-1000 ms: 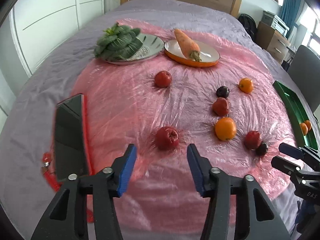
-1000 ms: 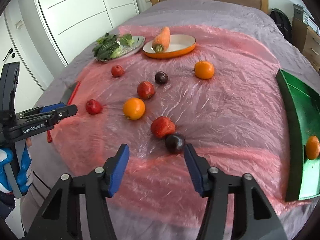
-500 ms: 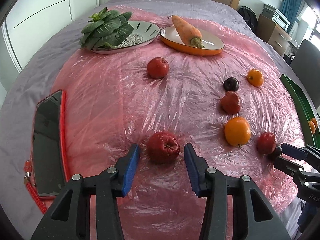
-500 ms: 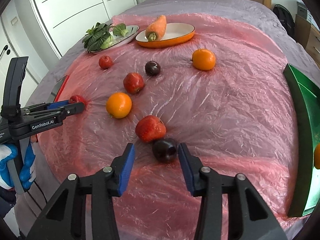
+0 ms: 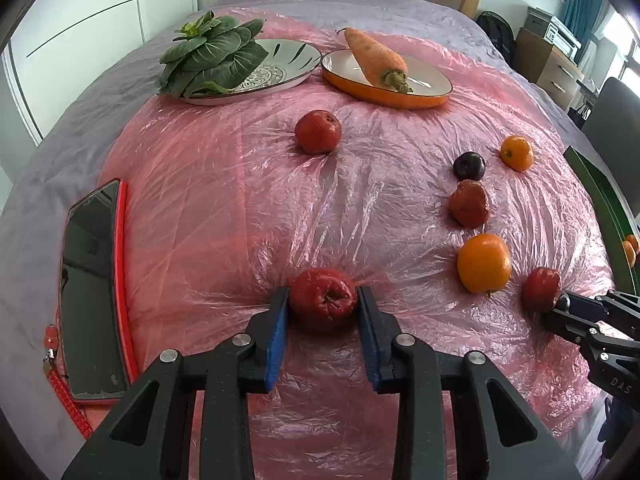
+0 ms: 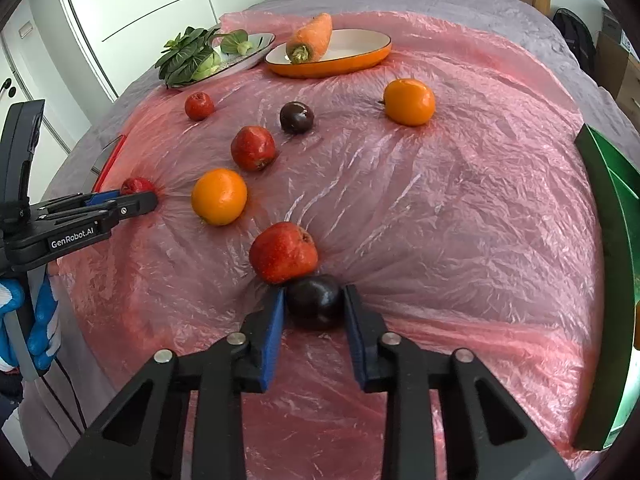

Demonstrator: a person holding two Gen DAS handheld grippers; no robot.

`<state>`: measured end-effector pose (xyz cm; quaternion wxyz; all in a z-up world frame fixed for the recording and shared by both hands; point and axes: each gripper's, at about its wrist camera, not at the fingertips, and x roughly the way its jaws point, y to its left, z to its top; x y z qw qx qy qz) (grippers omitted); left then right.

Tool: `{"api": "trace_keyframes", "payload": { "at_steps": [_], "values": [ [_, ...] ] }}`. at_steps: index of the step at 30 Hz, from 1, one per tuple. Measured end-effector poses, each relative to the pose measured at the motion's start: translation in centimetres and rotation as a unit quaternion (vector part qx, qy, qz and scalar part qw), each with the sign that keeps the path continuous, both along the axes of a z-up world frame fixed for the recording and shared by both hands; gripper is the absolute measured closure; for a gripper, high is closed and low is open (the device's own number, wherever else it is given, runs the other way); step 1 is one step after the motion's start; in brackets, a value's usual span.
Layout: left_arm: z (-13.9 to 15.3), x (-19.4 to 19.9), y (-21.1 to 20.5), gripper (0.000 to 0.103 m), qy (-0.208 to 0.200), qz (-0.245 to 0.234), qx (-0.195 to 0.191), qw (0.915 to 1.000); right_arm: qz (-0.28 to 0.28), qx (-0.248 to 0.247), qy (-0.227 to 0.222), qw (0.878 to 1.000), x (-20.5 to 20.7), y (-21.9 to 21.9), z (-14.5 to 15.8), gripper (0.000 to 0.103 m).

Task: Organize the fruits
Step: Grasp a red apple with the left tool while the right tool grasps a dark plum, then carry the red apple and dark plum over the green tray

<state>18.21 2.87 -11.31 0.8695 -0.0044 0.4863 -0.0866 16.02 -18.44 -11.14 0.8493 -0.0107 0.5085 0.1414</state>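
Note:
Loose fruit lies on a pink plastic sheet point(image 5: 224, 184) over a bed. My left gripper point(image 5: 323, 304) has its blue pads against both sides of a red apple point(image 5: 323, 305) on the sheet. My right gripper point(image 6: 314, 304) has its pads against a dark plum point(image 6: 314, 302), which touches a red apple point(image 6: 285, 252). Other fruit lies apart: an orange point(image 6: 219, 197), a red apple point(image 6: 253, 148), a dark plum point(image 6: 296, 117), an orange point(image 6: 409, 102) and a small red apple point(image 6: 199, 105). A green tray point(image 6: 612, 216) at the right holds small oranges point(image 5: 629, 246).
A plate of leafy greens point(image 5: 224, 64) and an orange dish with a carrot point(image 5: 384, 72) stand at the far side. A phone in a red case point(image 5: 90, 280) lies at the left. Drawers and a chair stand beyond the bed at the right.
Both grippers moved forward and down and closed in: the left around the red apple, the right around the dark plum. Both fruits rest on the sheet.

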Motion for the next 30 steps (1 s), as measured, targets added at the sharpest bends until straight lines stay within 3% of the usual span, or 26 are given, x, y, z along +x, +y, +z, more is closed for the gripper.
{"api": "trace_keyframes", "payload": {
  "at_steps": [9,19,30],
  "values": [
    [0.2,-0.2,0.1,0.075,-0.003,-0.006,-0.001,1.0,0.011,-0.028,0.001,1.0,-0.1,0.7,-0.6,0.073],
    [2.0,-1.3,0.7,0.075,-0.013,0.001,-0.017,0.9998,0.007,0.034,-0.007,0.999,-0.9,-0.9,1.2,0.075],
    [4.8,-2.9,0.6,0.075,-0.032,-0.001,-0.021,0.9993,-0.001,0.045,-0.036,0.998,-3.0,-2.4,4.1,0.075]
  ]
}}
